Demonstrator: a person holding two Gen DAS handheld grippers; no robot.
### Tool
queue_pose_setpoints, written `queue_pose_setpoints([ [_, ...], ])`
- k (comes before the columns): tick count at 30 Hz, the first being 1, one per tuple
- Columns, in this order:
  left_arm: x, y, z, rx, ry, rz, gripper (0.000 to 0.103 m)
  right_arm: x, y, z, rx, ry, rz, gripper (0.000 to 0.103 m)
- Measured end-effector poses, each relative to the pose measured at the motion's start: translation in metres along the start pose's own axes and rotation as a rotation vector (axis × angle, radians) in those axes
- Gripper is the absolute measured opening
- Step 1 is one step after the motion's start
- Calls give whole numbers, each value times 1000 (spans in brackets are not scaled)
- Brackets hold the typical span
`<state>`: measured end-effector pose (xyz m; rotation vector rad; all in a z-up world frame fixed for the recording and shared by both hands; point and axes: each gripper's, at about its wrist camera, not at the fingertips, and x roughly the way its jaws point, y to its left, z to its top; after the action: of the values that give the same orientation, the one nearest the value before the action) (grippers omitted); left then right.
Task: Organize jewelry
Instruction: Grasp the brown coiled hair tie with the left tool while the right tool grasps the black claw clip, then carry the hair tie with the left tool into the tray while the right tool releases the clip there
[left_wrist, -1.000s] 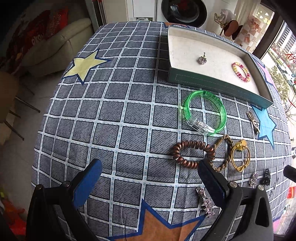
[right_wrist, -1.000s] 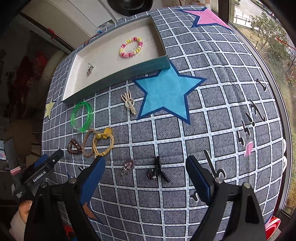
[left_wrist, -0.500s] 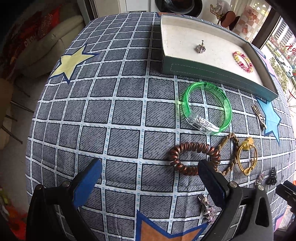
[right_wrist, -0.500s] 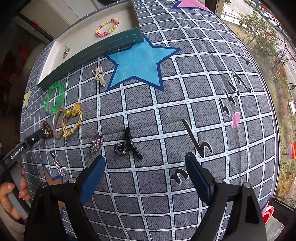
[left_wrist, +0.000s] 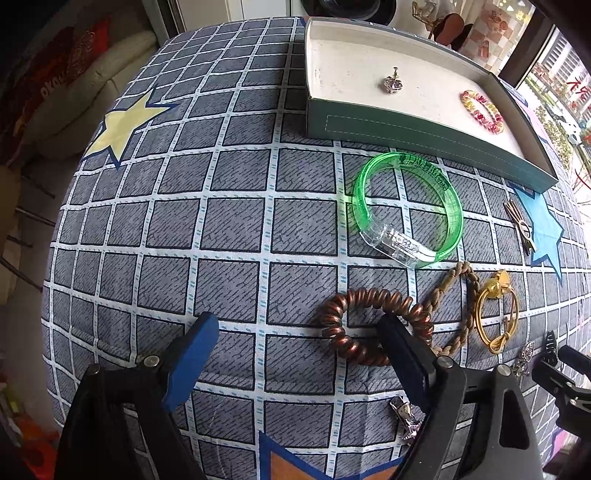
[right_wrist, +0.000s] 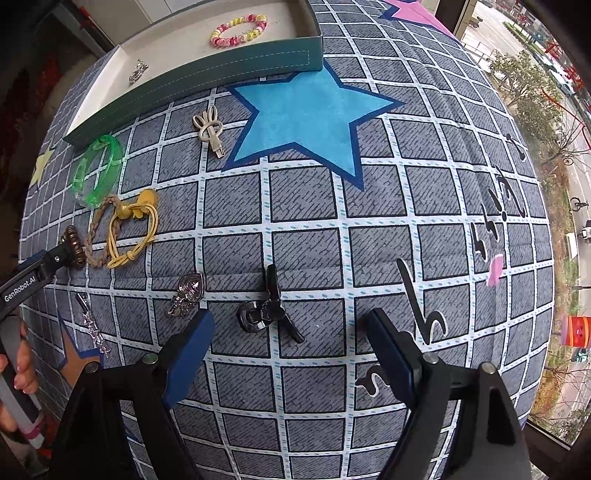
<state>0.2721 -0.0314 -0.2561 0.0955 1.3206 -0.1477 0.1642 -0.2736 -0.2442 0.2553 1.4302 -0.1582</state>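
Two views, taken in order.

Left wrist view: the left gripper (left_wrist: 299, 332) points down at a quilted grey cloth (left_wrist: 229, 221) with a white grid and star patches. Its blue-padded jaws stand wide, have just been narrowing, and grasp nothing. One pad overlaps the rim of a copper-coloured spiral hair tie (left_wrist: 364, 325), a coiled ring lying flat; contact cannot be confirmed. Just beside it lie a braided brown cord loop (left_wrist: 461, 295) and a yellow elastic tie (left_wrist: 496, 314) with a bead knot. Beyond them rests a translucent green open bangle (left_wrist: 410, 210) with a clear plastic block at its gap. A shallow teal-walled tray (left_wrist: 406, 129) with a pale floor holds a small silver charm (left_wrist: 393, 81) and a pink-and-yellow beaded bracelet (left_wrist: 482, 110). A bronze hair clip (left_wrist: 519, 225) lies near a blue star. A cream sofa is at the left edge of the room.

Right wrist view: the right gripper (right_wrist: 288, 336) points straight down, jaws apart, just been narrowing, clenched on nothing. A black glossy claw clip (right_wrist: 267, 310) lies on the cloth between the pads, untouched. A silver ornate brooch (right_wrist: 186, 295) sits just left of the left pad. A silver chain piece (right_wrist: 94, 325) lies further left. The tray is at the far edge. A window showing a street runs along the right.
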Motion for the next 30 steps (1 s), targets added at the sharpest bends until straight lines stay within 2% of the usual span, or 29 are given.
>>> queue_pose_setpoints([
  [2,-3,-4,-1,20,-11,-5,89,2,9,0,-31,-7,-25,81],
  [5,-7,-15,-4,55,-26,-17,74,4,17,-2,-61,-16,-47,71],
  [8,-10,-23,-5,82,-39,-26,53,2,20,-3,-85,-24,-67,59],
  [10,-11,-29,-4,94,-41,-28,33,1,24,-4,-108,-29,-78,49],
  [11,-11,-30,-4,95,-41,-33,28,1,25,-3,-116,-31,-78,47],
  [13,-12,-31,-4,86,-38,-59,26,-6,31,-4,-125,-38,-80,29],
  [17,-17,-18,-6,63,-46,-86,26,-11,29,-4,-92,-40,-43,27],
  [24,-39,-15,-7,42,-75,-128,26,-23,8,5,6,-47,97,26],
  [30,-61,-9,2,44,-110,-169,26,-35,3,23,36,-65,153,26],
])
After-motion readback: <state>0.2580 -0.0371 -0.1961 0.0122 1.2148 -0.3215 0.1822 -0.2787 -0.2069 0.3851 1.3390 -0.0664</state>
